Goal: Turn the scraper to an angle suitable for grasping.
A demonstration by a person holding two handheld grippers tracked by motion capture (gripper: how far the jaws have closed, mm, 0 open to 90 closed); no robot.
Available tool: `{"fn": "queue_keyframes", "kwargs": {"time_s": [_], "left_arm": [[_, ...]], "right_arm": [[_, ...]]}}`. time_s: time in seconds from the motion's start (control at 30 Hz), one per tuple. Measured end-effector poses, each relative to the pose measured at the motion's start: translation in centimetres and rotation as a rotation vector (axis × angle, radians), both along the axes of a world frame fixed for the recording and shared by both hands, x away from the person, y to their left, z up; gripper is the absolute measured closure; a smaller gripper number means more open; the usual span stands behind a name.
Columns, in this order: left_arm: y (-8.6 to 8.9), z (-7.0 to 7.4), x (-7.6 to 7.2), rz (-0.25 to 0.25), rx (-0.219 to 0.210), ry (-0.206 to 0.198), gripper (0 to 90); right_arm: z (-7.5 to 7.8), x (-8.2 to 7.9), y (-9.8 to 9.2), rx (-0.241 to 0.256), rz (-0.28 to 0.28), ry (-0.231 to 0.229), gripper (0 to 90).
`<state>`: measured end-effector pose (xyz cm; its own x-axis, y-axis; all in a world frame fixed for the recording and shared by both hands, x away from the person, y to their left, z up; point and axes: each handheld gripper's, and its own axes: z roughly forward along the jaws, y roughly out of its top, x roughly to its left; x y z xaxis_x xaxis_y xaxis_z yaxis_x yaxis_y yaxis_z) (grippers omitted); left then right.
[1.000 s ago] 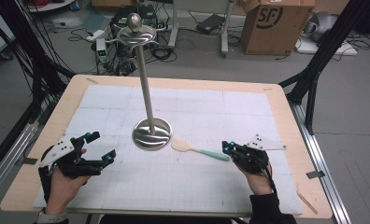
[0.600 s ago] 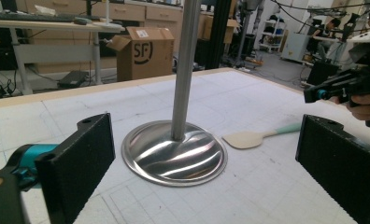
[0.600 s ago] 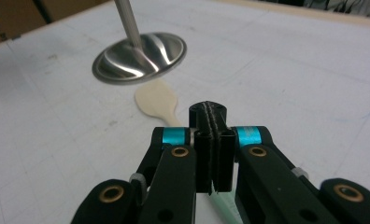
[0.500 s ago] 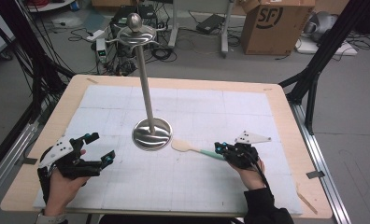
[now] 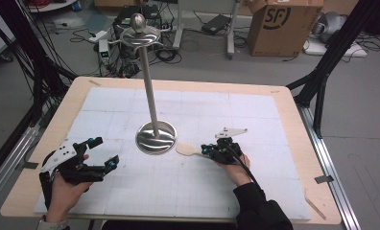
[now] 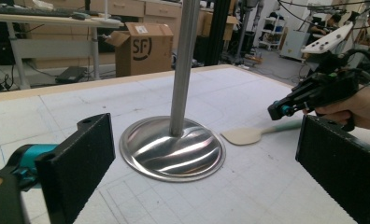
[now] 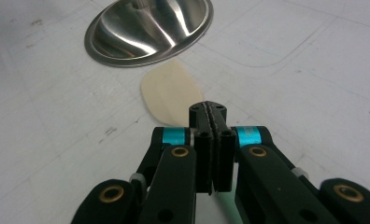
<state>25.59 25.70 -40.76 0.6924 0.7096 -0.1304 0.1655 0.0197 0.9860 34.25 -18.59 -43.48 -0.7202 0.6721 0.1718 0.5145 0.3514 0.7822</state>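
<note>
Black-jawed left gripper (image 5: 96, 154) is sitting at the near-left corner of the white gridded mat (image 5: 188, 196) with its jaws spread wide and nothing between them, so it's basically parked. Moving right, the shiny steel stand with the round dished base and tall pole (image 5: 155, 137) is taking up the middle of the mat. The cream spatula with the pale green handle (image 5: 189, 150) is lying flat, its blade just beside the base rim, maybe touching, hard to tell. The right gripper (image 5: 208, 151) is clamping down on that handle, jaws pressed together around it in the right gripper view (image 7: 210, 122). So I'd say the grab is happening, and the lift is next, probably toward the hooks at the stand's top (image 5: 139, 34). It'll need to go straight up first, since the base is crowding the blade. Plenty of open mat to the right and near side; the wooden table edge (image 5: 301, 143) is well apart.
</note>
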Motion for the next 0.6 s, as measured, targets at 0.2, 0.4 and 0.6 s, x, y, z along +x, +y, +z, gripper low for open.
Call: {"fn": "queue_keyframes", "kwargs": {"time_s": [0.2,0.4,0.6], "left_arm": [[0.1,-0.1,0.1,0.003,0.003,0.009,5.2],[0.0,-0.1,0.1,0.008,0.003,0.013,5.2],[0.0,-0.2,0.1,0.006,0.009,0.015,5.2]], "right_arm": [[-0.5,1.1,0.8,-0.035,-0.003,0.023,89.3],[-0.7,1.9,1.9,-0.086,-0.003,0.052,89.5],[-1.0,2.0,2.0,-0.094,-0.003,0.063,89.8]]}}
